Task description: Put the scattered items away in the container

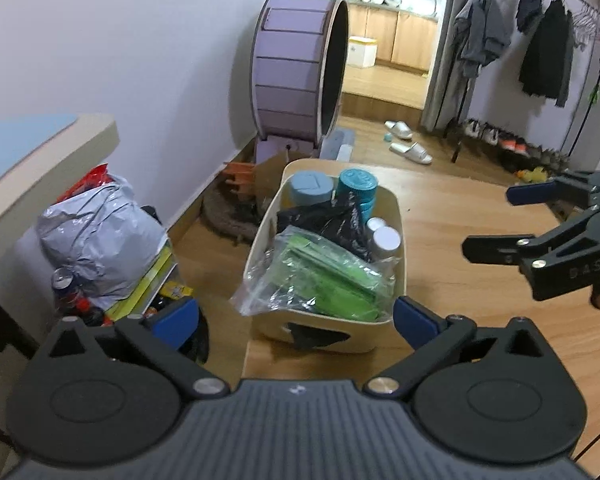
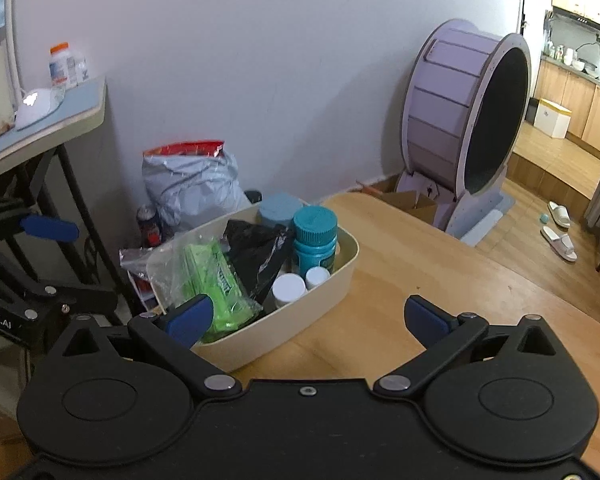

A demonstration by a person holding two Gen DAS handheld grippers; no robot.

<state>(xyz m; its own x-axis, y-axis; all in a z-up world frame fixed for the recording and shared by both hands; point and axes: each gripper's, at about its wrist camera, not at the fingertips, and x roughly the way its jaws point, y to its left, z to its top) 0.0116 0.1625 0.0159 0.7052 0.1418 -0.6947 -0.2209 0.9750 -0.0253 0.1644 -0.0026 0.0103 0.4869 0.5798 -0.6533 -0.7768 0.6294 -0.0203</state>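
Blue-padded fingers point(image 1: 178, 316) on your left gripper point(image 1: 296, 320) are spread wide and hold nothing; the cream container point(image 1: 396, 208) sits between and just beyond them, near the bench's left edge. Your right gripper point(image 2: 308, 318) is spread just as wide, also empty, with its left finger point(image 2: 190, 318) in front of the container's near corner and its right finger point(image 2: 426, 320) over bare wood of the bench point(image 2: 440, 264).

You hold both grippers level and low, pointing forward over the bench. The left one faces the container's short end head-on; the right one stands off to its side (from the left camera it shows at the right edge, turned toward the container, apart from it).

Inside the container you have a clear bag of green packets point(image 2: 216, 280) at the near end, a crumpled black bag point(image 2: 256, 252) behind it, a teal bottle point(image 2: 315, 240) and a grey-blue lidded jar point(image 1: 311, 187) at the far end, and two small white-capped bottles point(image 2: 289, 288) along one wall. The bench around the container is bare.
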